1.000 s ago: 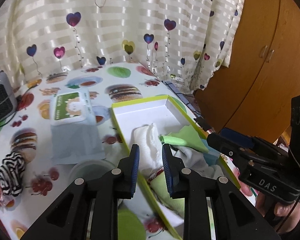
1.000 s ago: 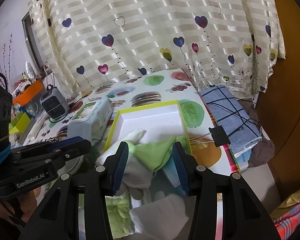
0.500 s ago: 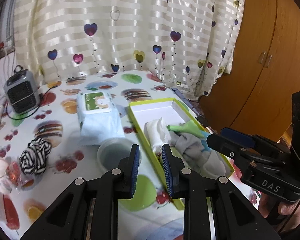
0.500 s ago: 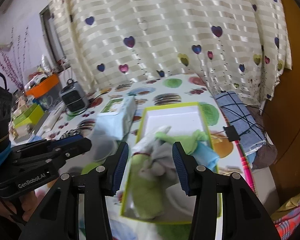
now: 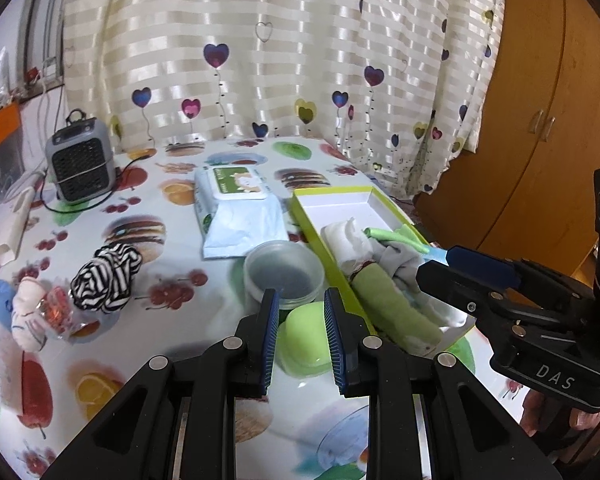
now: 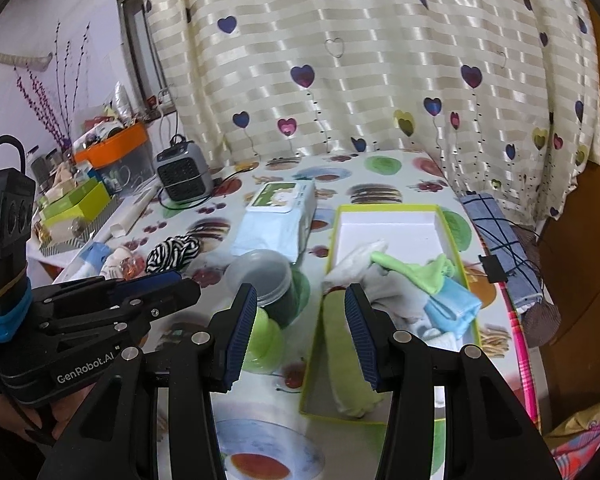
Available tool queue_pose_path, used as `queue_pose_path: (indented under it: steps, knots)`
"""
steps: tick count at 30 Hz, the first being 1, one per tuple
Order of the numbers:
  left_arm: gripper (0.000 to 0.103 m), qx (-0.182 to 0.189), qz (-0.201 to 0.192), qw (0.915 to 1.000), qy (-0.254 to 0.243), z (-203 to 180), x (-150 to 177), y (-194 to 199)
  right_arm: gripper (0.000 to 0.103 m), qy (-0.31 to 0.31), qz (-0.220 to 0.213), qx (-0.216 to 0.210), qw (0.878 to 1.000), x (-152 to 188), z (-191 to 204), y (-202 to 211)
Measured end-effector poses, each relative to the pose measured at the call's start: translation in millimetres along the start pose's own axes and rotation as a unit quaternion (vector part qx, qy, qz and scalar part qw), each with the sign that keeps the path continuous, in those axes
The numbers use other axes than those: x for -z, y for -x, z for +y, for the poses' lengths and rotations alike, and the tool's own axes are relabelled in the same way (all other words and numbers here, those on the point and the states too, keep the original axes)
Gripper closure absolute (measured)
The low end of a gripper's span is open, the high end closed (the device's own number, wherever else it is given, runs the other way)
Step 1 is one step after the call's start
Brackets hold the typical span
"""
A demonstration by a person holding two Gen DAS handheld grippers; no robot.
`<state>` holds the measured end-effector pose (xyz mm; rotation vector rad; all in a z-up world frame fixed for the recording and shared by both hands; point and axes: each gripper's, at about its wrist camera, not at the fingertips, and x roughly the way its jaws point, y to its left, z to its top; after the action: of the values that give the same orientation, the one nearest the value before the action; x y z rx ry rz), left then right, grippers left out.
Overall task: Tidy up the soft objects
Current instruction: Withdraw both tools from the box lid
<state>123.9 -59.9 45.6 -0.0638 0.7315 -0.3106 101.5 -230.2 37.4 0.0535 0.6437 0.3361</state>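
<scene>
Far left: we are seeing a pale printed sock bundle (image 5: 26,312) lying at the tabletop (image 5: 172,280) edge, just beside a black-and-white striped fabric bundle (image 5: 107,274).
Back left: a small grey box heater (image 5: 80,160) is standing near the heart-print striped curtain (image 5: 260,60).
Centre: a soft pale-blue wipes pack with a green label (image 5: 236,212) is lying flat, with a round clear plastic lid (image 5: 284,276) just in front of it and a lime-green round container (image 5: 306,338) nearer to us.
Left tool (image 5: 300,336): we are holding it above the tabletop with its blue-padded jaws standing apart, nothing between them; the green container is showing in the gap below.
Right of centre: a shallow lime-green-rimmed white cardboard box (image 6: 396,224) is holding the sorted soft things, namely a white sock (image 6: 356,258), a grey sock (image 6: 396,296), a bright green sock (image 6: 424,270), a light-blue folded cloth (image 6: 454,306) and a rolled pale-green towel (image 6: 340,356).
Right tool (image 6: 302,338): we are keeping it released over the box's near left edge, gripping nothing.
Far right: a blue checked cloth (image 6: 496,232) is lying past the box.
</scene>
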Motion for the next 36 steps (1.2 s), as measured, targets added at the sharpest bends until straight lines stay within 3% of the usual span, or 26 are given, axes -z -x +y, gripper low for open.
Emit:
queue_pose_path:
  steps: [23, 32, 36]
  knots:
    - [0.079, -0.026, 0.005, 0.9991, 0.034, 36, 14, 8, 0.055, 0.033, 0.015, -0.026, 0.999, 3, 39, -15]
    - [0.075, -0.040, 0.014, 0.9980, 0.047, 48, 23, 8, 0.055, 0.044, 0.021, -0.040, 0.998, 4, 50, -21]
    - [0.069, -0.040, 0.014, 0.9976, 0.055, 55, 26, 10, 0.055, 0.051, 0.026, -0.047, 0.997, 5, 57, -25]
